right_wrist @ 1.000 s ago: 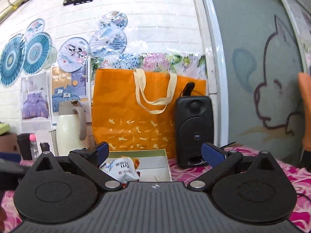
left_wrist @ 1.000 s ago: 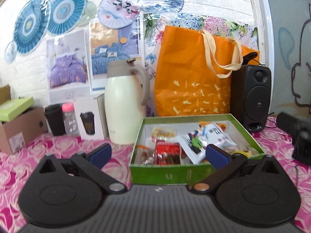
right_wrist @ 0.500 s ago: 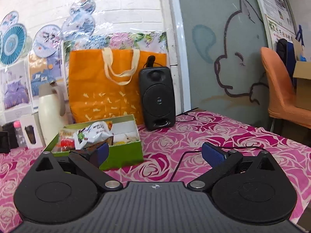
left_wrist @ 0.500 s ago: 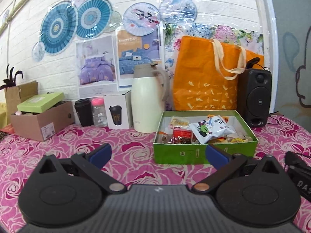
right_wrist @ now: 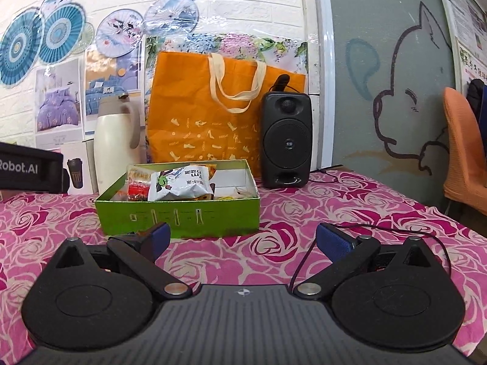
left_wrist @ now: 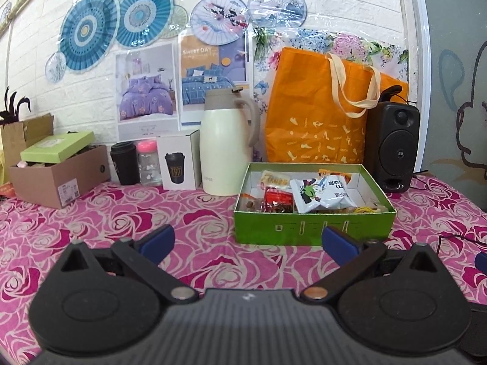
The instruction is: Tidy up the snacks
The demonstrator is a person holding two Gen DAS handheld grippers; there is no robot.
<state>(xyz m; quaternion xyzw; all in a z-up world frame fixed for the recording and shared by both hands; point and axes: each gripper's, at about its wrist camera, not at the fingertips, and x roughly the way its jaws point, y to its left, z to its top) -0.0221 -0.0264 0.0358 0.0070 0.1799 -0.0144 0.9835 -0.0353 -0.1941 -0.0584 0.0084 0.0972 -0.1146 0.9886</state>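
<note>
A green box (left_wrist: 313, 229) stands on the rose-print table and holds several snack packs, among them a white pack (left_wrist: 322, 194) and a red pack (left_wrist: 278, 199). It also shows in the right wrist view (right_wrist: 179, 213), with the white pack (right_wrist: 179, 182) on top. My left gripper (left_wrist: 248, 240) is open and empty, low over the table, in front of the box and a little left of it. My right gripper (right_wrist: 242, 237) is open and empty, in front of the box's right end.
Behind the box stand a cream thermos jug (left_wrist: 226, 143), an orange tote bag (left_wrist: 322, 115) and a black speaker (left_wrist: 392, 149). A cup carton (left_wrist: 178, 164), a black cup (left_wrist: 123, 162) and a brown carton (left_wrist: 57, 173) are at the left. A black cable (right_wrist: 380, 228) lies at the right.
Both grippers have drawn back from the box and lowered toward the table; the box looks smaller and farther. Both stay open and empty.
</note>
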